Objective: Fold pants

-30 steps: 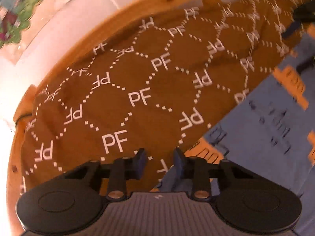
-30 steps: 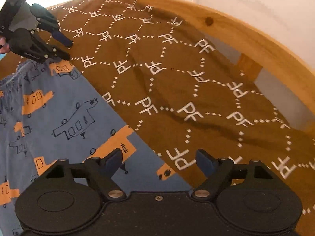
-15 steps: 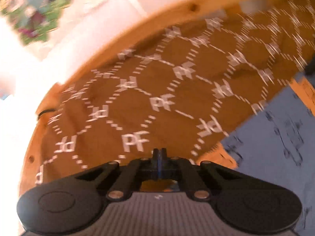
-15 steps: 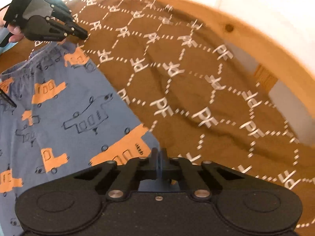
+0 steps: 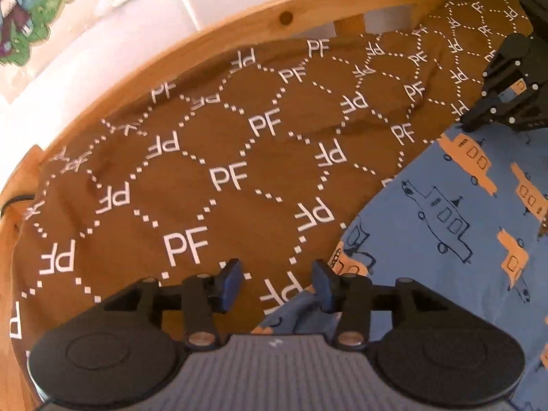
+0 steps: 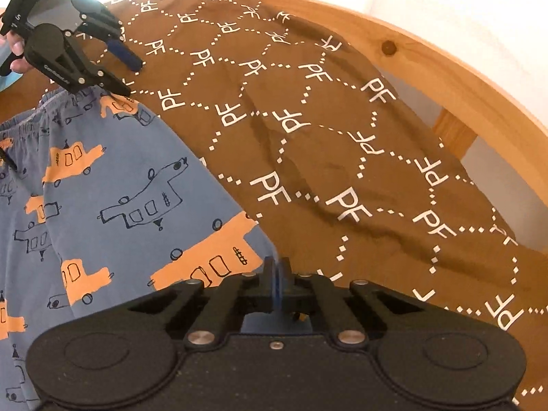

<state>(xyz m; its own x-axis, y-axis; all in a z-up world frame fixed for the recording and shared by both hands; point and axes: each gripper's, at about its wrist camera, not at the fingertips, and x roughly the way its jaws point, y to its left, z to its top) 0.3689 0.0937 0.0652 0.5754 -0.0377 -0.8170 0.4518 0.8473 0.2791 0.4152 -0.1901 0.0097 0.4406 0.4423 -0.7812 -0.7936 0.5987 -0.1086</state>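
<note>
The pants (image 6: 113, 185) lay flat on the bedspread (image 6: 308, 137); right gripper (image 6: 276, 282) pinched their edge, left gripper (image 5: 275, 282) was opening, cloth unpinched; regrasp needed before folding.

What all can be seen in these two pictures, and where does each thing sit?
pants: one pair, blue with orange and outlined vehicles, spread flat on the bedspread.
bedspread: one, brown with white PF lettering, covering the bed.
bed frame: one, light wood, curving round the bedspread's far edge.
wall picture: one, green and multicoloured, top left corner of the left view.
left hand-held gripper: one, black, jaws opening, pants edge beside one finger, not pinched.
right hand-held gripper: one, black, shut on the pants' edge.
</note>
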